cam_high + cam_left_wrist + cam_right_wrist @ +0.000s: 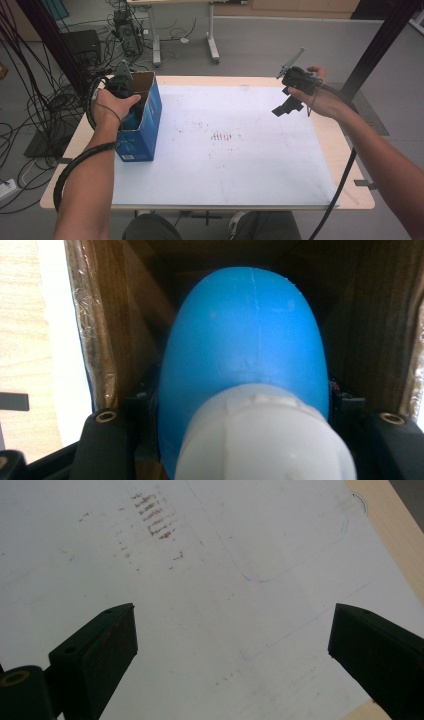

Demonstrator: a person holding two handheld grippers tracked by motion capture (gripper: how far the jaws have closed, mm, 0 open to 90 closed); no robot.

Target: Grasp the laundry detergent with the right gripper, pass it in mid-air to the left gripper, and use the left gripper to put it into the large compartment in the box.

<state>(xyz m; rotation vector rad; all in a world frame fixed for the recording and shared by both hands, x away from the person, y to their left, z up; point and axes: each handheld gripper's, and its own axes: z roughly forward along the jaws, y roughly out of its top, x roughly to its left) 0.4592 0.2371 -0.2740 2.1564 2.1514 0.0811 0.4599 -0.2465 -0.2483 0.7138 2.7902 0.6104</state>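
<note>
While the left gripper (121, 87) reaches down into the open blue box (150, 125) at the table's left edge, its jaws are clamped on a blue bottle (245, 335) with a white cap (265, 440), apparently to lift it out or set it inside. Farther right, the right gripper (232, 645) hovers with jaws wide apart, empty, above the white mat (240, 150), likely waiting its turn.

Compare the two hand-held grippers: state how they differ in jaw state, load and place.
The left hand-held gripper is shut on a blue bottle with a white cap; the right hand-held gripper stands open with nothing between its jaws. The left reaches into the blue box at the table's left; the right hangs over the white mat. Both have black jaws and a trailing cable.
</note>
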